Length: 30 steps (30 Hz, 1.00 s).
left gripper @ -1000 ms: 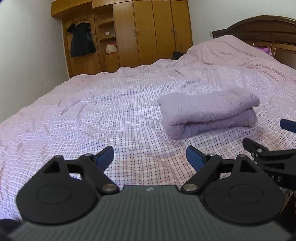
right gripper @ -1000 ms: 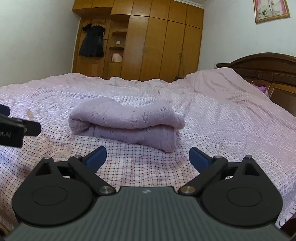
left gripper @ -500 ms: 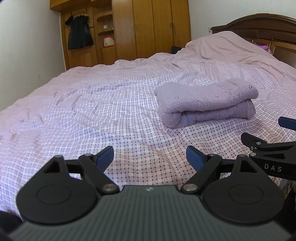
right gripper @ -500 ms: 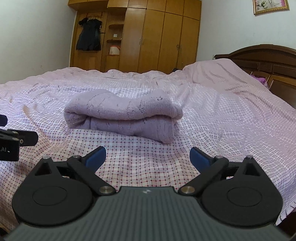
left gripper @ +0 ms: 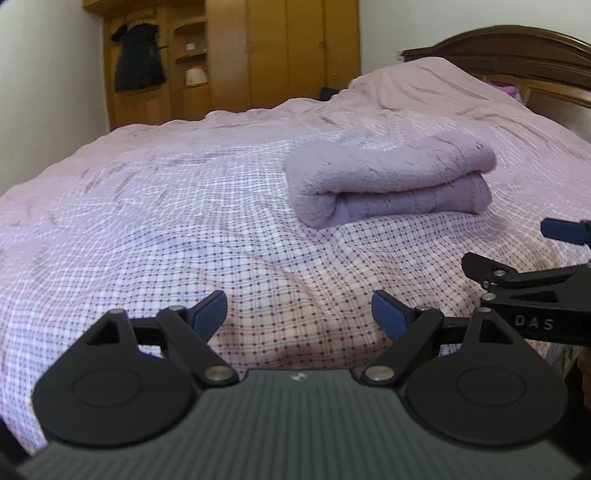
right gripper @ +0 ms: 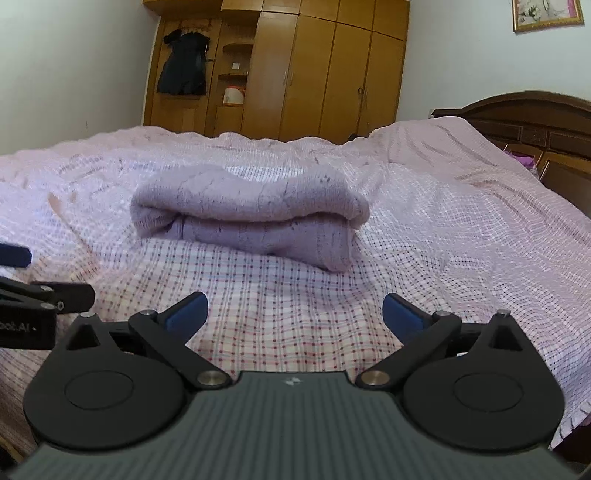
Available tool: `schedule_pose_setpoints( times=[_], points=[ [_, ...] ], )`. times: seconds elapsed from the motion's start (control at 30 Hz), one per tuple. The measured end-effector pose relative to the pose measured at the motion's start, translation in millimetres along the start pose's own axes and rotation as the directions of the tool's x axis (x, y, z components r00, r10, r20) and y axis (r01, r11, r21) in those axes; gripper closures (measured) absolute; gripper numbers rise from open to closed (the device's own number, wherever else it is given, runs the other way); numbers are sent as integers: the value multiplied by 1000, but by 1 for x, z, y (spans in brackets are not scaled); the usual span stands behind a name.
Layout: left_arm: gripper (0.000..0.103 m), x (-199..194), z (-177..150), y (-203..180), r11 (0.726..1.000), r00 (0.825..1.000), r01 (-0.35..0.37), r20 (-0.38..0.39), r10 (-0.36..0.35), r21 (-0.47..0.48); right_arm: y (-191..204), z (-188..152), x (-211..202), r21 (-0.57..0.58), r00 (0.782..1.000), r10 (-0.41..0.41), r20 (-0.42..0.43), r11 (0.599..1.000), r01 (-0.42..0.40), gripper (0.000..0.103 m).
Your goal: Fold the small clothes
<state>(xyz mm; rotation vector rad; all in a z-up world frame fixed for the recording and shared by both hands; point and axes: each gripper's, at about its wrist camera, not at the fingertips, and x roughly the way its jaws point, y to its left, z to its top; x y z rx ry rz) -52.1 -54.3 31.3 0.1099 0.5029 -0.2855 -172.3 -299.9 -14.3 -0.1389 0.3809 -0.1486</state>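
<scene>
1. The folded sweater [right gripper: 247,212] lay on the bed [right gripper: 461,221], its long axis running left to right across both views.
2. The right tool [right gripper: 295,314] faced it almost head-on; from the left tool [left gripper: 299,310] it sat ahead and to the right, so the right looked nearer.
3. Both tools were spread wide, holding nothing, apart from the sweater.

A bedroom in a home. A wide bed [right gripper: 461,221] covered with a pink checked bedspread fills most of the room, with a dark carved wooden headboard [right gripper: 524,118] at its right end. A tall wooden wardrobe [right gripper: 314,74] lines the far wall, a black garment [right gripper: 183,64] hangs on it, and a framed picture [right gripper: 548,13] hangs high on the white wall.
</scene>
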Motion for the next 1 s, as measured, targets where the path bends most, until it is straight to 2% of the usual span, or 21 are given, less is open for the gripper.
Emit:
schedule_pose_setpoints(
  times=[0.13, 0.23, 0.53, 1.0],
  points=[
    [17, 5, -1, 5, 1000, 1000, 25, -1, -25, -2, 6, -6, 5, -25, 999, -8, -34, 1000, 7, 0],
    [17, 7, -3, 8, 999, 999, 36, 1, -36, 2, 8, -10, 12, -15, 997, -3, -80, 1000, 2, 0],
    [17, 6, -3, 11, 998, 998, 58, 1, -58, 0, 13, -14, 29, 18, 991, -13, -134, 1000, 15, 0],
    [16, 14, -7, 6, 998, 998, 58, -24, -58, 16, 17, -20, 36, 3, 993, -17, -118, 1000, 18, 0]
  ],
)
